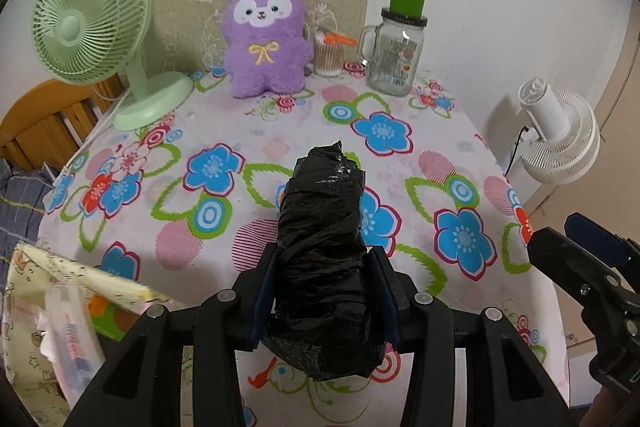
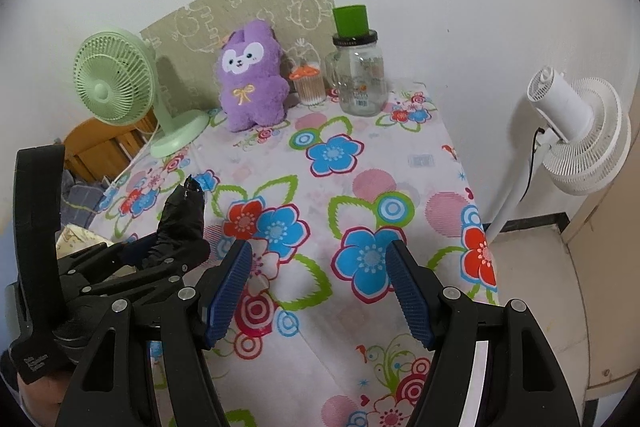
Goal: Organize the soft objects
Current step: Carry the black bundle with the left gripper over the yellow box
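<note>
The table (image 1: 280, 147), under a flowered cloth, carries a green desk fan (image 1: 92, 15) at the back left, a purple plush toy (image 1: 266, 35) against the wall and a glass jar with a green lid (image 1: 394, 55) to its right; a white fan (image 1: 560, 135) stands off the right edge. By my reading the step in hand is the carry: a soft thing is picked up and not yet set down. The left gripper (image 1: 326, 291) is closed on a black plastic-wrapped bundle (image 1: 324, 247), its pads pressing both sides of the lower half, and holds it above the near middle of the table. The bundle's long axis runs forward along the fingers, its narrow crumpled tip pointing toward the plush toy and tilted up. The right gripper (image 2: 318, 291) hangs wide and empty beside it. Next comes choosing a resting place and lowering the bundle flat before loosening the grip, likely near the plush
</note>
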### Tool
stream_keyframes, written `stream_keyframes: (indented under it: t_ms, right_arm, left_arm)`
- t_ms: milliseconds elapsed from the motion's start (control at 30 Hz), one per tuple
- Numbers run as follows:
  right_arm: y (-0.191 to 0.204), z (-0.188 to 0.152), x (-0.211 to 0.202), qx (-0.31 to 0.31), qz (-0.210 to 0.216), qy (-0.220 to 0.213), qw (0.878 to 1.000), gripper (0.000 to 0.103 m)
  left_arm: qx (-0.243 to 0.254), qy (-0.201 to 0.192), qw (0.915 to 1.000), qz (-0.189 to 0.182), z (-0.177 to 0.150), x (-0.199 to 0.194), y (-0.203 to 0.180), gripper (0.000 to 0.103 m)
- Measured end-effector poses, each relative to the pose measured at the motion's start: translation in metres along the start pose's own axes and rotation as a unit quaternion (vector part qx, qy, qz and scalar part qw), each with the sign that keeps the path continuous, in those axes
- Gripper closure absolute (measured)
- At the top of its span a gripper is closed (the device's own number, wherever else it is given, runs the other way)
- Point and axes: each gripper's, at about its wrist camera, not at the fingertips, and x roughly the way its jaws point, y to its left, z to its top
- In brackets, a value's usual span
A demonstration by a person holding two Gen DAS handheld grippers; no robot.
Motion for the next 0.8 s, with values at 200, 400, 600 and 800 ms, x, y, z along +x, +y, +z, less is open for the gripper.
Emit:
stream_keyframes:
  t_ms: [200,400,600,800]
  right_arm:
    - [0.014,0.002,-0.017,-0.013,0.004,-0.013,1.000,0.031]
    - [0.025,0.002,-0.032,-0.018,0.009,-0.023,1.000,0.031]
    - [0.038,0.005,-0.045,-0.026,0.019,-0.031,0.999,0.031]
    - [0.056,0.008,-0.052,-0.042,0.014,-0.038,0.998,0.031]
  left_arm:
    - [-0.006,-0.021,0.9998,-0.001,0.000,-0.025,0.008,0.057]
    - [-0.012,-0.038,0.9992,-0.001,-0.001,-0.046,0.015,0.057]
    - [-0.016,-0.053,0.9985,0.000,-0.005,-0.064,0.022,0.057]
    - [-0.024,-0.068,0.9974,0.001,-0.009,-0.081,0.035,0.057]
